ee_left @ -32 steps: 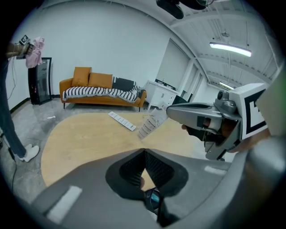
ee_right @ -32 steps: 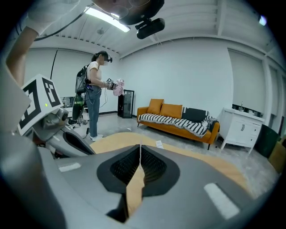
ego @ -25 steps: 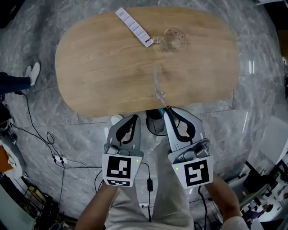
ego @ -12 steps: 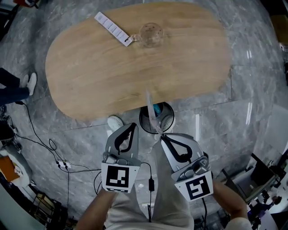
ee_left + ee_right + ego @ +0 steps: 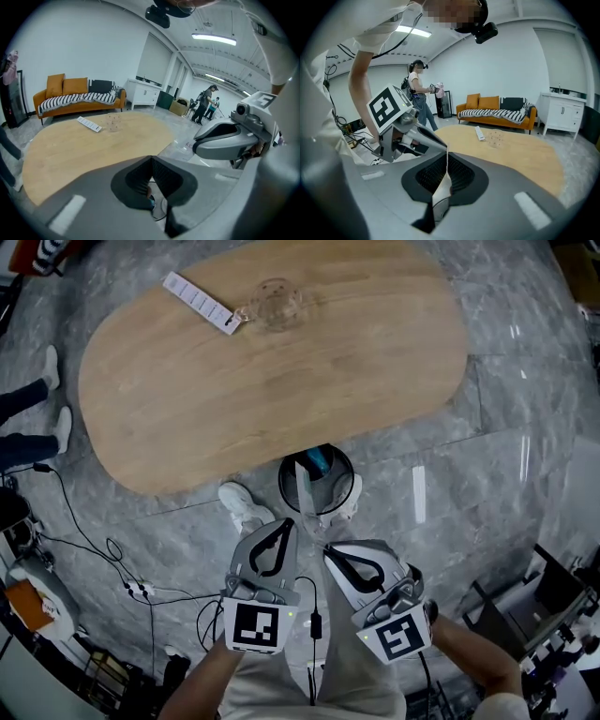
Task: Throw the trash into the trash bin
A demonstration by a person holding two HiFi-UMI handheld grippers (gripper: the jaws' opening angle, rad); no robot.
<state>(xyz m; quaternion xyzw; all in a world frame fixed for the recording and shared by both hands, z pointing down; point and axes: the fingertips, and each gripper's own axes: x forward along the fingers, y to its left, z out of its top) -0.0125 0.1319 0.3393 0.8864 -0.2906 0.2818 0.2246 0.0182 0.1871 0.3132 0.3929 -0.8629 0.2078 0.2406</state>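
Both grippers back off table [image 5: 281, 371] edge since earlier frame; trash bin [image 5: 284, 482] now fully exposed on floor just ahead. Right gripper [image 5: 326, 547] jaws pinched tight on thin clear plastic strip [image 5: 303, 488]. Strip's long axis runs straight forward from jaws, far end over bin mouth. Left gripper [image 5: 286, 523] alongside, jaws closed together on nothing. Right is the nearer, working hand. Judgement: release should drop strip in, though near end overhangs the rim

The right tool [image 5: 447, 158] pinches a thin, translucent plastic strip [image 5: 440, 194] between closed jaws, the left tool [image 5: 436, 143] alongside, an oval wooden table [image 5: 520, 152] beyond.
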